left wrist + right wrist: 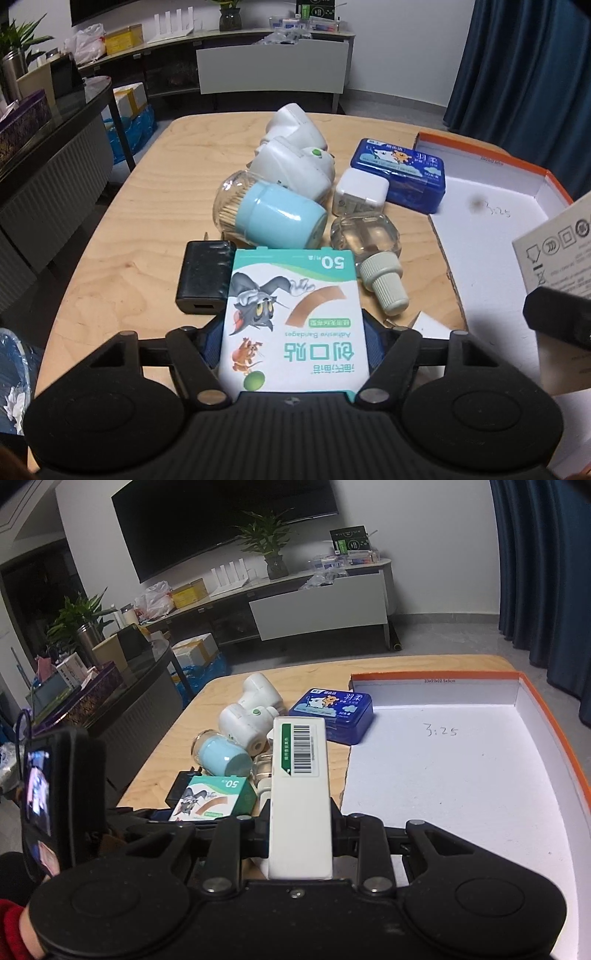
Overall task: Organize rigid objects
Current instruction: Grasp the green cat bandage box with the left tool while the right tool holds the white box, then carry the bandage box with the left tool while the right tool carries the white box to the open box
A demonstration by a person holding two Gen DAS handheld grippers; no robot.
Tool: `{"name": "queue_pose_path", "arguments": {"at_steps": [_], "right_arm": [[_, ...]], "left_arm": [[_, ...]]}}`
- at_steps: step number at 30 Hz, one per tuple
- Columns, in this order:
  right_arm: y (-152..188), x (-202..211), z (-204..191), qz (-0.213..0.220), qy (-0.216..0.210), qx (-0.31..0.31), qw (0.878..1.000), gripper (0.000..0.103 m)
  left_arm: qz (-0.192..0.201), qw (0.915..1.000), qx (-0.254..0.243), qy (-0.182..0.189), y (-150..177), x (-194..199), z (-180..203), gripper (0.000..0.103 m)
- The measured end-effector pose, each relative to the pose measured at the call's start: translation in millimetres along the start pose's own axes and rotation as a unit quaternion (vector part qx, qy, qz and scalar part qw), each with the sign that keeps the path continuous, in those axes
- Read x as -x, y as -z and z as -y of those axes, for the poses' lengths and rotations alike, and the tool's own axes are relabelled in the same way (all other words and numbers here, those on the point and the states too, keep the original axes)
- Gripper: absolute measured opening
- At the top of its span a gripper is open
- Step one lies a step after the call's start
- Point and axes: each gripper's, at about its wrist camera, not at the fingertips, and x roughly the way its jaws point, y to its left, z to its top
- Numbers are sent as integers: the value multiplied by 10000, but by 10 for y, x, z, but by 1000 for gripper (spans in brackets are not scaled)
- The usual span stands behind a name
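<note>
A green-and-white adhesive bandage box (291, 314) with a cartoon cat lies between the blue pads (212, 343) of my left gripper (291, 332), which press on its two sides. My right gripper (300, 812) is shut on a slim white box with a barcode (300, 775), held at the left edge of the white, orange-rimmed tray (461, 775). That box also shows at the right edge of the left wrist view (554, 251). The bandage box (214, 797) sits just left of it.
On the wooden table (147, 221) lie a black charger (203, 280), a toothpick jar with a light-blue lid (273, 214), two white plug-in devices (291, 155), a white cube charger (360, 195), a clear liquid bottle (369, 236) and a blue case (399, 173). A dark side table (55, 122) stands left.
</note>
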Motion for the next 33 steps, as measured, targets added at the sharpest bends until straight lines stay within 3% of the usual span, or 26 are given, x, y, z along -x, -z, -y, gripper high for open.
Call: {"name": "queue_pose_path", "arguments": {"at_steps": [21,33], "right_arm": [[-54,93,-132,7,112,243,9996,32],[-196,227,-1,27,350,95,9993,32]], "left_arm": [[426,9989,202,80,-157,531,-82,71],[242,9990,153,340,-322,534,142,71]]}}
